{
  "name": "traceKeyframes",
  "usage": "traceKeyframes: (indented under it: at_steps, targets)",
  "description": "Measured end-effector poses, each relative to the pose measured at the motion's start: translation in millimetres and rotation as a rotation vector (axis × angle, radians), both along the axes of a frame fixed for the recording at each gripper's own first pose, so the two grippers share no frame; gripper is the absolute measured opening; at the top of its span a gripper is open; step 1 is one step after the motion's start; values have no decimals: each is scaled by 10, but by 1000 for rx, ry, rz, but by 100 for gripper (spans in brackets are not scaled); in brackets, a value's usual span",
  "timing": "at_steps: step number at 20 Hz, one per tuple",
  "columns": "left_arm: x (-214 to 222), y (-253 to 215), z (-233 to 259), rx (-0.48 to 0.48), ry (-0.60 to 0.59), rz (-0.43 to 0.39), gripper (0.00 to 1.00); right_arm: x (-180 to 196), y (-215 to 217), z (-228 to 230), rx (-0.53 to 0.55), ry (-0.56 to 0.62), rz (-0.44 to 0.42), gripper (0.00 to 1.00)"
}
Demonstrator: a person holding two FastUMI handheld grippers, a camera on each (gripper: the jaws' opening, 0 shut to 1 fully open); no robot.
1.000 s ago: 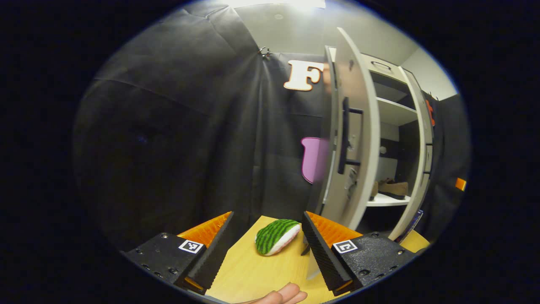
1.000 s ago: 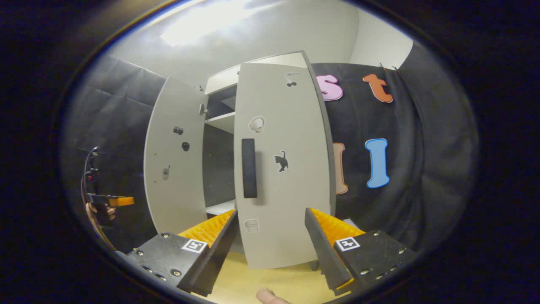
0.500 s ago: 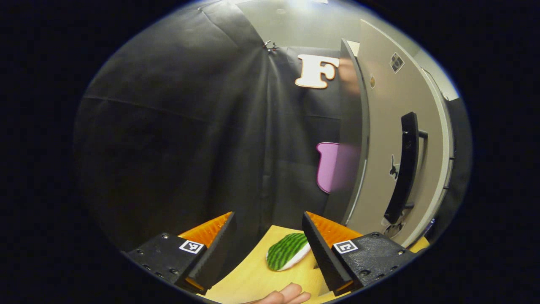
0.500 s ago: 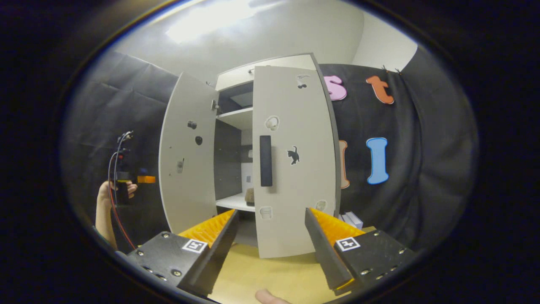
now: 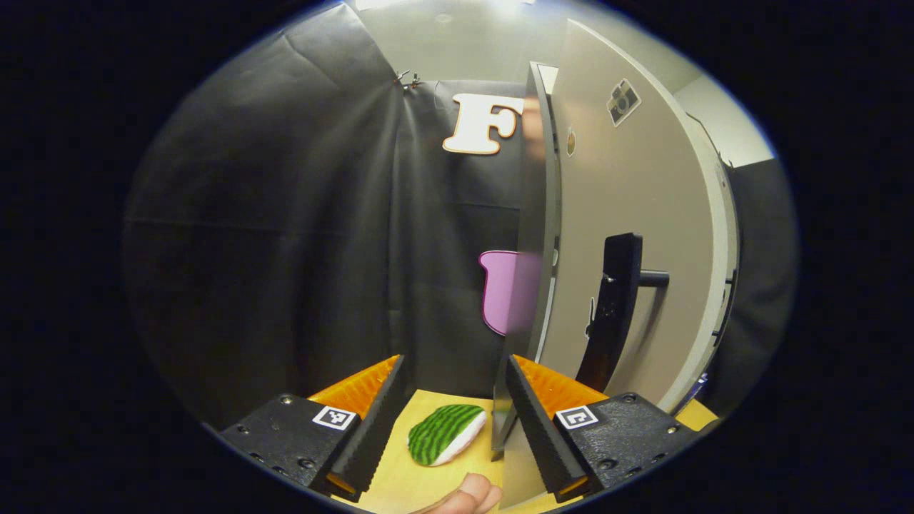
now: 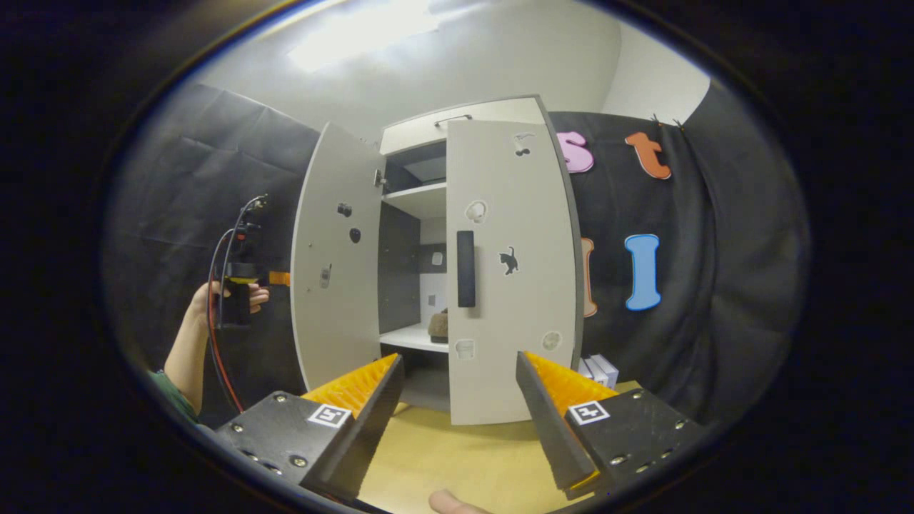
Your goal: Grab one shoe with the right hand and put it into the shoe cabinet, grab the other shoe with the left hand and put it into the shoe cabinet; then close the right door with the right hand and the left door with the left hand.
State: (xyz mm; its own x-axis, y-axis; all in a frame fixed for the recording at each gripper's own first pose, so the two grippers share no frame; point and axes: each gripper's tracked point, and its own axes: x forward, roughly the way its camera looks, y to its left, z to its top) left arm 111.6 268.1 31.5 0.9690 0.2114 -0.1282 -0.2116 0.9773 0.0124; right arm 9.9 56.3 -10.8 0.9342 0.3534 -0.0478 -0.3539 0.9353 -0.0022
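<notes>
We are facing a pale grey cabinet (image 6: 493,271), right door (image 6: 510,271) shut, left door (image 6: 335,264) swinging open.
A brown shoe (image 6: 438,325) is sitting on its lower shelf; both grippers, left (image 5: 451,421) and right (image 6: 460,414), are gaping empty.

Light comes from overhead: a ceiling panel (image 6: 364,43) glares white above the right gripper (image 6: 457,400), washing out its own outline, and a bright patch sits high above the left gripper (image 5: 451,407). The booth's cloth stays dim and swallows detail. Fisheye distortion bows the shoe cabinet (image 6: 457,264) and curves the left door (image 5: 628,243) ahead of the left gripper. That door's near edge is soft and smeared. The wooden table (image 6: 464,457) is evenly lit, with faint shadows under the fingers.
</notes>
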Motion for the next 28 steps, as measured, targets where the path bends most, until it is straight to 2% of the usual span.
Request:
traceKeyframes:
  at_steps: [2, 3, 4, 6, 7, 8, 10, 11, 12, 14, 15, 16, 17, 19, 20, 21, 22, 25, 27, 28]
  targets:
    - [-17, -29, -37, 9, 39, 22, 85, -58, -13, 4, 6, -7, -12, 95]
    - [2, -39, -32, 8, 38, 28, 89, -97, -2, -9, 19, 0, -15, 95]
    - [4, -63, -24, 4, 40, 28, 85, -133, 39, -2, 37, 7, -8, 95]
    - [0, -82, -45, -27, 40, 9, 89, -216, 125, 16, 55, 12, 11, 95]
    - [11, -100, -53, -48, 40, -6, 85, -251, 136, 25, 51, 10, 7, 95]
    - [23, -123, -62, -67, 41, -20, 90, -263, 145, 21, 41, 3, -1, 95]
    - [41, -144, -72, -94, 38, -41, 90, -276, 171, 15, 16, -15, -15, 93]
    - [49, -167, -76, -93, 39, -54, 85, -287, 202, 12, 5, -23, -13, 93]
    - [54, -190, -68, -87, 34, -71, 90, -292, 239, 9, -5, -28, -9, 92]
    - [64, -199, -54, -68, 33, -89, 90, -305, 286, -16, -18, -35, -3, 95]
    - [54, -194, -53, -64, 32, -81, 90, -321, 299, -18, -22, -39, -4, 95]
    - [51, -190, -41, -61, 32, -69, 85, -331, 307, -16, -27, -42, -4, 95]
    - [34, -182, -39, -46, 34, -52, 90, -362, 308, -14, -27, -43, 2, 95]
    - [38, -153, 89, -23, -14, -14, 90, -397, 291, 43, -3, -50, 12, 93]
    - [57, -157, 179, -23, -53, -1, 85, -405, 271, 62, 1, -54, 10, 95]
    - [60, -190, 269, -20, -81, 6, 90, -420, 255, 74, -1, -60, 1, 95]
    - [62, -210, 327, -16, -96, 8, 90, -417, 219, 78, -8, -67, -13, 92]
    - [112, -303, 318, -3, -79, -44, 90, -399, 159, 113, -20, -80, -51, 92]
    - [189, -512, 232, -32, -46, -103, 85, -368, 132, 102, -10, -73, -56, 93]
    - [224, -607, 158, -38, -20, -123, 90, -364, 119, 104, -4, -72, -60, 93]
